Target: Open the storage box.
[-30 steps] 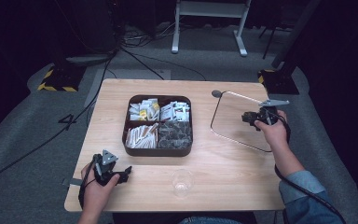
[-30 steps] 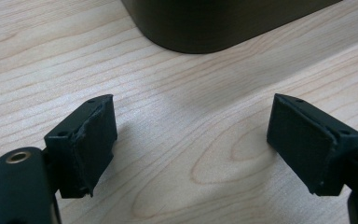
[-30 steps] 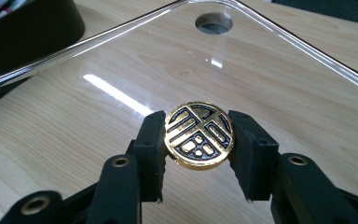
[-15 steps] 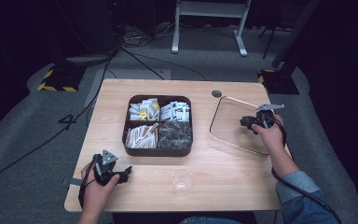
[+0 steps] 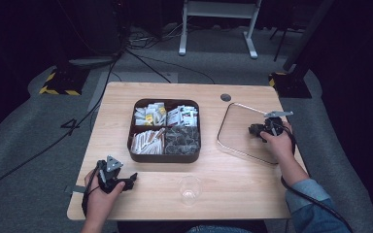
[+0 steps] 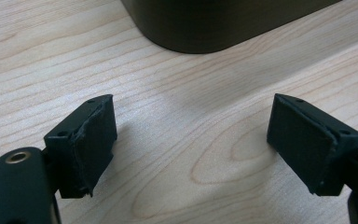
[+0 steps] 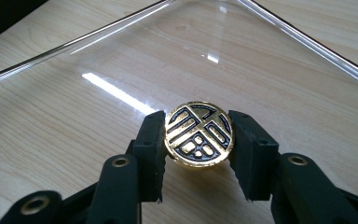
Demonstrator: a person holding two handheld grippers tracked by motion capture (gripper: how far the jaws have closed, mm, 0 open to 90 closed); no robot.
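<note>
Knob [image 7: 198, 134] — pinched by right tool [image 7: 196, 154].

Your left tongs [image 5: 128, 180] sit low with jaws spread wide; your right tongs [image 5: 253, 130] are clamped, wrist angled inward.

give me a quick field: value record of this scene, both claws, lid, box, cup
left claw: open, low over bare table by the box
right claw: shut on gold knob of clear lid
clear lid: on the table, right of the box
box: dark, four compartments, packets inside, uncovered
plastic cup: clear, at the near edge
</note>
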